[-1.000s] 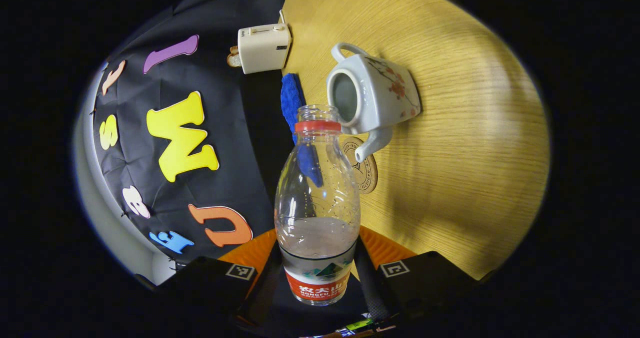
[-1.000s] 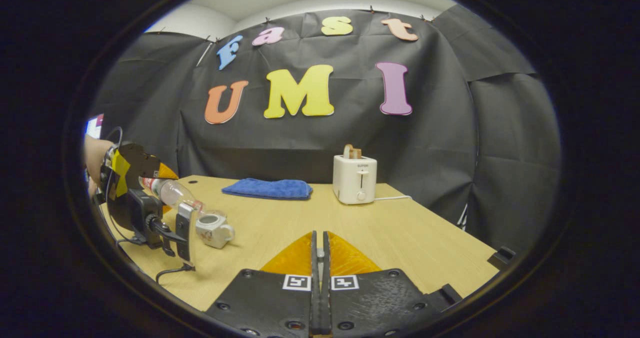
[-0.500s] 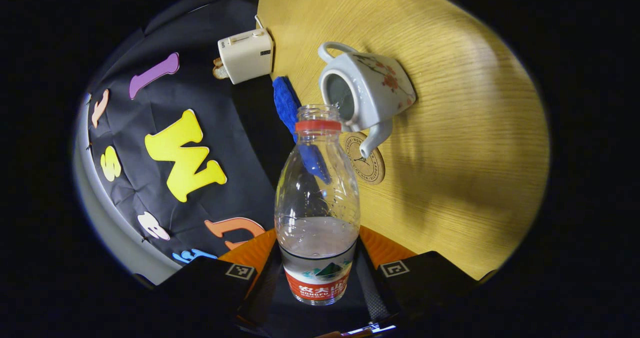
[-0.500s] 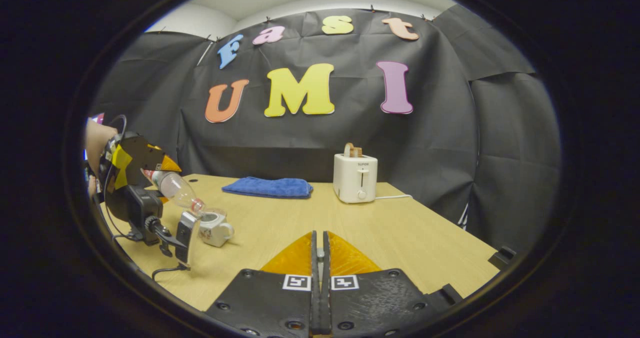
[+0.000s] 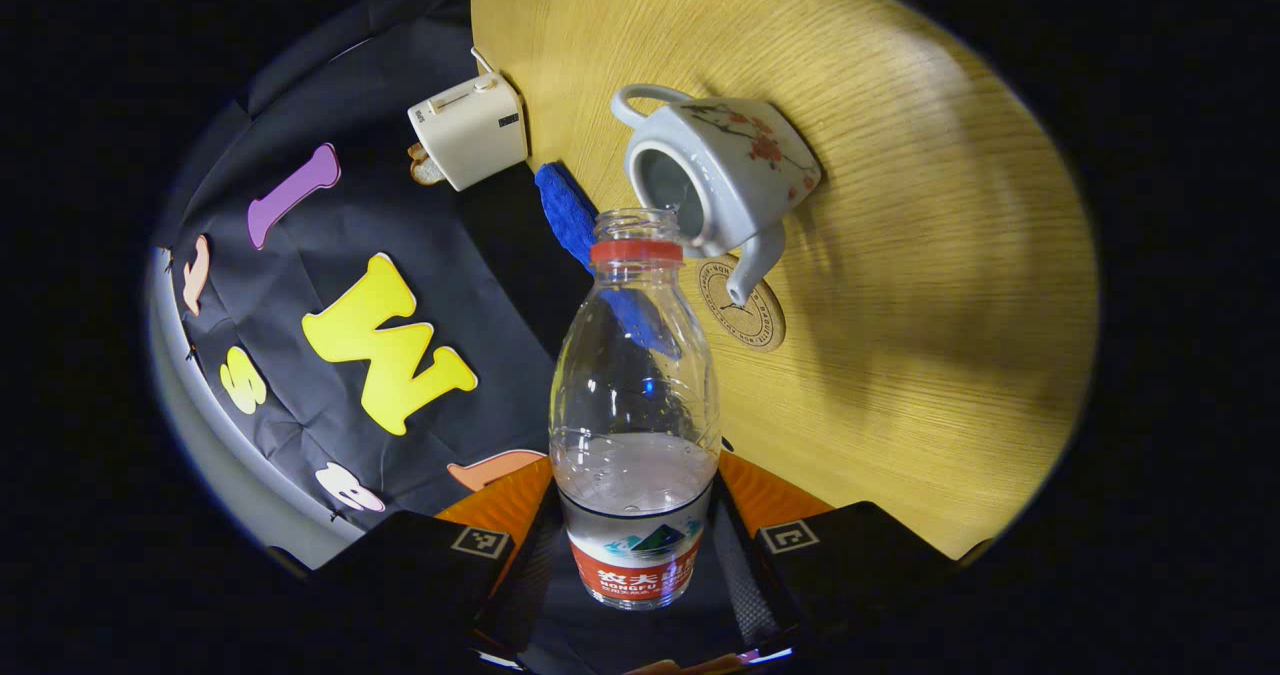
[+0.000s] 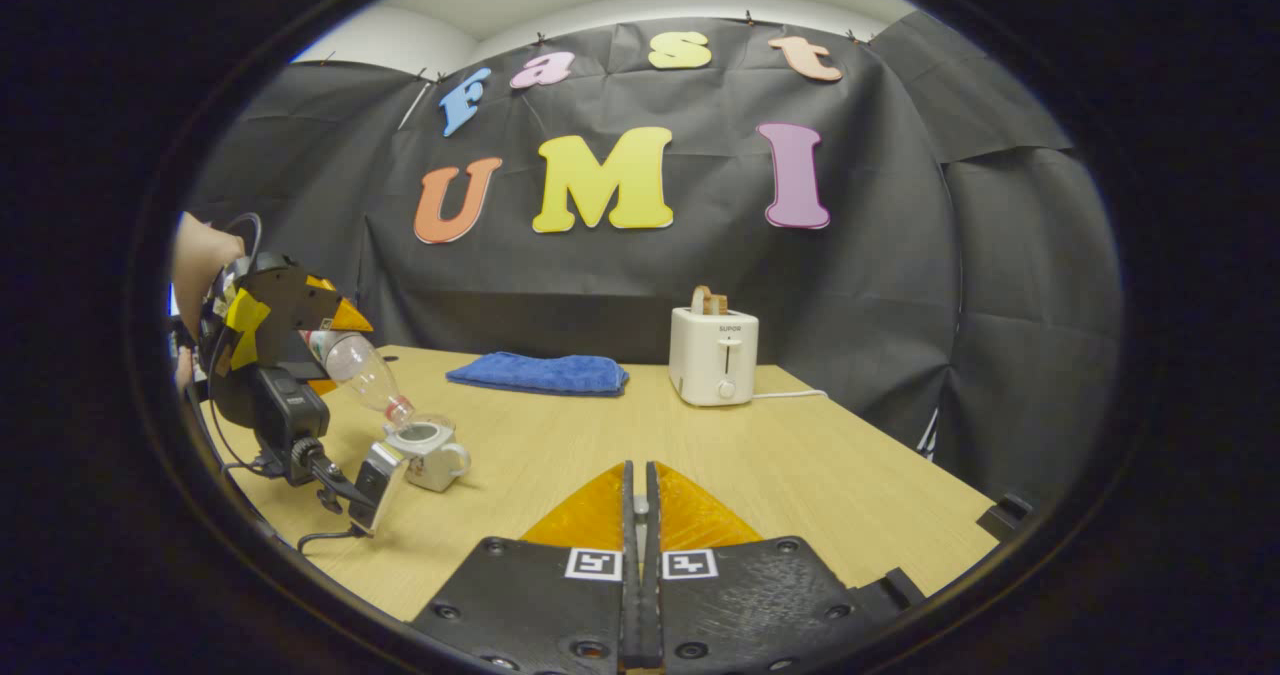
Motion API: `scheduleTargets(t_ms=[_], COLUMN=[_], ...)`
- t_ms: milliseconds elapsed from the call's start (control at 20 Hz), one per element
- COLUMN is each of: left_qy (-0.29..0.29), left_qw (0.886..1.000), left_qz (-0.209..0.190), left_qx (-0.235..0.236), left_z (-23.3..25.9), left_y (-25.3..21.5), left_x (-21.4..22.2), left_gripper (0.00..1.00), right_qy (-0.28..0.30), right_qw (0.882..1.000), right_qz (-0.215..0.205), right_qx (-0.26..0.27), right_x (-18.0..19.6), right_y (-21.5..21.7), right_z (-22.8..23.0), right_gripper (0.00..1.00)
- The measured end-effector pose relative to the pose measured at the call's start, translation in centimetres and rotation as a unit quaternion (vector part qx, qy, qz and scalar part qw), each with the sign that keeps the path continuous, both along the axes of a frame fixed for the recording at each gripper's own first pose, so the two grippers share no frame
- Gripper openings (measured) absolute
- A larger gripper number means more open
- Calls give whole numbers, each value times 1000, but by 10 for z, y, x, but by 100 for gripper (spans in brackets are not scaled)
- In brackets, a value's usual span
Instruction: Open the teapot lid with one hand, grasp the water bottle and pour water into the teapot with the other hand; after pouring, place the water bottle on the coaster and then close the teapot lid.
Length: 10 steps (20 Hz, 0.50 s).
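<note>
Pouring step: in hand, by my reading; the bottle was tipped neck-down toward the lidless teapot, though no stream could be made out.
Counter [image 6: 800, 475]: pale wood, carrying everything below.
Left gripper [image 5: 637, 545]: jaws clamped on the bottle's lower body, one finger on each side of the label; in the right gripper view it hung above the counter's left end, held by a hand [image 6: 200, 255].
Right gripper [image 6: 637, 555]: jaws pressed together with no visible gap, low over the near counter, well apart from the teapot; whether the lid was pinched between them could not be told.
Towel [image 6: 540, 373]: blue, folded, at the far edge.
Toaster [image 6: 714, 355]: white, to the right of the towel, with bread in its slot.
Bottle [image 5: 635, 405]: clear, uncapped, red neck ring, some water left near the label end; its mouth sat just above the teapot's opening.
Teapot [image 5: 730, 170]: white with red flowers, upright on the counter, opening bare, spout toward the coaster.
Coaster [image 5: 748, 307]: round, brown, flat just beside the teapot, nothing on it.
Next move: likely more tilt with the mouth kept over the opening, then righting the bottle and setting it on the coaster.
</note>
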<state>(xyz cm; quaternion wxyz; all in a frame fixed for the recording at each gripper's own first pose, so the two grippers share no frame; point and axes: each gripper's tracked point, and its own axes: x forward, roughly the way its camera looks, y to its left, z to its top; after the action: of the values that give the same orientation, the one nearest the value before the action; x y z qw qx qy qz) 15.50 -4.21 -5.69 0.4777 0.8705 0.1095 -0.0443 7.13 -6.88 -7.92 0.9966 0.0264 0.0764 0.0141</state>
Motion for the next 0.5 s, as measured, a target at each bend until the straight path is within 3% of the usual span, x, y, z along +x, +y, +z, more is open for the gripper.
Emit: scheduleTargets(t_ms=[500], left_qy=[-6], left_qw=[999], left_qz=[1], left_qx=[46], left_z=[7], left_y=[-2], left_x=[3], left_gripper=[76], right_qy=[-1], right_qw=[1000], right_qz=[2], right_qx=[2], right_x=[1], right_y=[-2], right_z=[0], right_gripper=[0])
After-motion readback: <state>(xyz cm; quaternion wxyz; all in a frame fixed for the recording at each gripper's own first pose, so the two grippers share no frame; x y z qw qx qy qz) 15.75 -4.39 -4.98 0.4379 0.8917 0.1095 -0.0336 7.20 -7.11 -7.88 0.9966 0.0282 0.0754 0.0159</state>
